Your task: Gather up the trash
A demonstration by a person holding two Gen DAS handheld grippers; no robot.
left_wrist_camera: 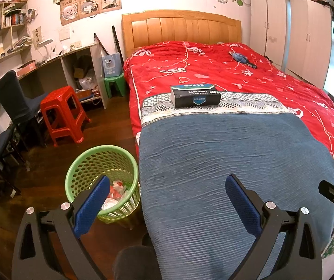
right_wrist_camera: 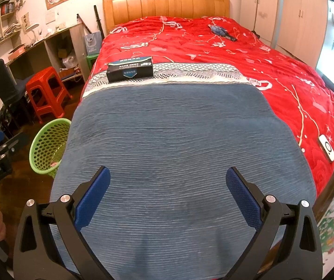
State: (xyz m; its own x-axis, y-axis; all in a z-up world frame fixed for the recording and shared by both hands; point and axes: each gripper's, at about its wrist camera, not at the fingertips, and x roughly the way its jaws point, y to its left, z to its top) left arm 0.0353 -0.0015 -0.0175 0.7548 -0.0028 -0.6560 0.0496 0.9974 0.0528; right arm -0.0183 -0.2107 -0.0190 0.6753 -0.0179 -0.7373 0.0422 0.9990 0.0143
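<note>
The trash (left_wrist_camera: 116, 190), a heap of red and white wrappers and crumpled paper, lies in the bottom of a green perforated basket (left_wrist_camera: 83, 163) that stands on the dark wooden floor (left_wrist_camera: 50, 161), right against the left side of the bed near its foot. From the left wrist view the left gripper (left_wrist_camera: 167, 200) hangs above this spot with its blue-padded fingers (left_wrist_camera: 92, 205) spread wide and nothing between them; one finger overlaps the basket's rim, the other sits over the blue blanket (left_wrist_camera: 225, 163). The right gripper (right_wrist_camera: 168, 193) is likewise released and empty, hovering over the same blanket near the foot of the bed. That blanket is spread flat across the lower part of the bed, over a red quilt (left_wrist_camera: 271, 81) with a white pattern. At the blanket's far patterned edge rests a dark pack of tissues (left_wrist_camera: 194, 95). Further up the quilt lies a small blue and dark object (left_wrist_camera: 242, 59) I cannot identify, and a white phone (right_wrist_camera: 327, 149) lies on the quilt near the right edge. Beside the bed stand a red plastic stool (left_wrist_camera: 62, 114), a smaller green stool (left_wrist_camera: 114, 84), and a dark chair (left_wrist_camera: 15, 98) by the desk. A wooden headboard (left_wrist_camera: 180, 28) backs the bed, and pale wardrobes (left_wrist_camera: 290, 32) stand to its right.
</note>
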